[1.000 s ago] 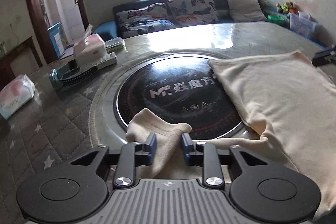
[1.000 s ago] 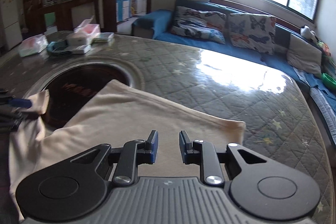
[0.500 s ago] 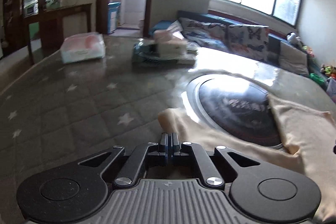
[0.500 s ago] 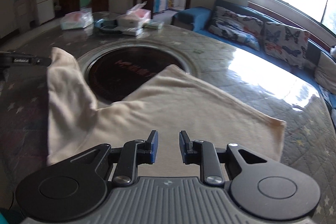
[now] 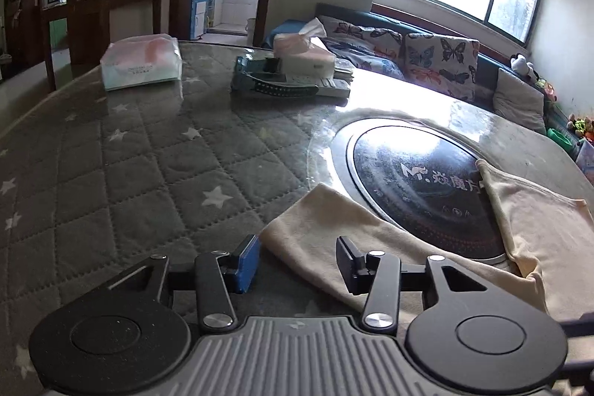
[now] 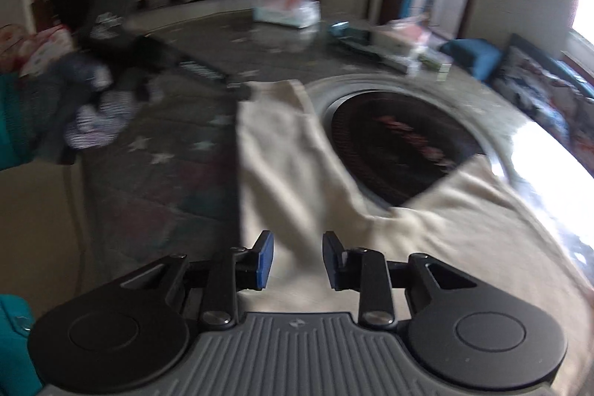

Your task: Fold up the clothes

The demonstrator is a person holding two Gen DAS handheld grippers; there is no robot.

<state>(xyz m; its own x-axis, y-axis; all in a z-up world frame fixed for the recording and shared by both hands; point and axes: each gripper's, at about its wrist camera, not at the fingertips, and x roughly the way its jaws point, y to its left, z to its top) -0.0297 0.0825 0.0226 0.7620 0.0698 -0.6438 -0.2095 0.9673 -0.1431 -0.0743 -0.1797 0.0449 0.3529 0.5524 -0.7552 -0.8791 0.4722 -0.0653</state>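
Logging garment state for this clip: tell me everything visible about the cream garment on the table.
The cream garment is soft, plain knit-looking cloth, lying mostly flat but rumpled on the quilted star-pattern table cover. A sleeve-like strip stretches out flat beside the round black cooktop, while the main body overlaps the cooktop's edge. The left gripper is opening, with the strip's end between its pads, unpinched. The right gripper, also opening, hovers above the cloth.

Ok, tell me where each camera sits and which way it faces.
Left wrist: rides on the left gripper, angled down over the table toward the cream garment, tissue box and sofa; its own fingers, opening, hold nothing.
Right wrist: rides on the right gripper, looking across the garment toward the cupboards; its opening fingers, a gloved hand and teal sleeve show.
Shared: garment, dark round hob, tissue box.
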